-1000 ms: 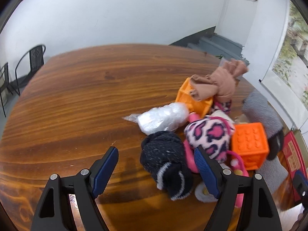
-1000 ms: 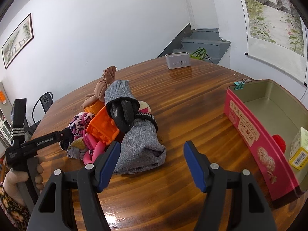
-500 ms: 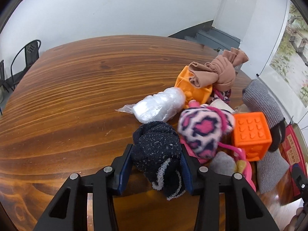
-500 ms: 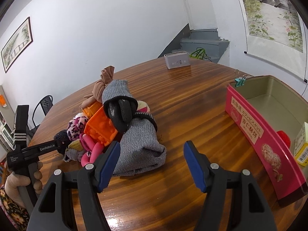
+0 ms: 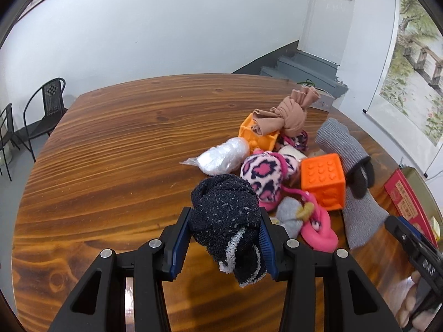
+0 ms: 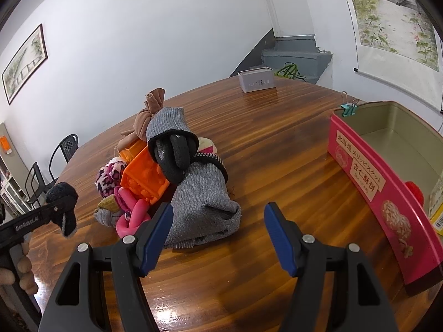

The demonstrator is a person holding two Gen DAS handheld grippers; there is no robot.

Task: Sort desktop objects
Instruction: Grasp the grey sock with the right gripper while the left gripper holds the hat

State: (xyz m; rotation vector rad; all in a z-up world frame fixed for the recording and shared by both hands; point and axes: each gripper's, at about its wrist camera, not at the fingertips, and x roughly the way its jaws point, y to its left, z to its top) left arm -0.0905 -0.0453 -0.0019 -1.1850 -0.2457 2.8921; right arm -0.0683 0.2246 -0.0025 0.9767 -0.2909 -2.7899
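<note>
Since a second ago your left gripper (image 5: 224,233) went from spread wide to clenched on the dark navy speckled rolled sock with white trim (image 5: 225,221) and lifted it; it now hangs clear of the brown wooden bench (image 5: 116,149), just beside the mixed pile. Your right gripper (image 6: 217,232) is released, holding nothing, near the grey knitted sock bundle (image 6: 203,202). Pink rectangular tin box (image 6: 368,182) sits by the bench's right edge.
</note>
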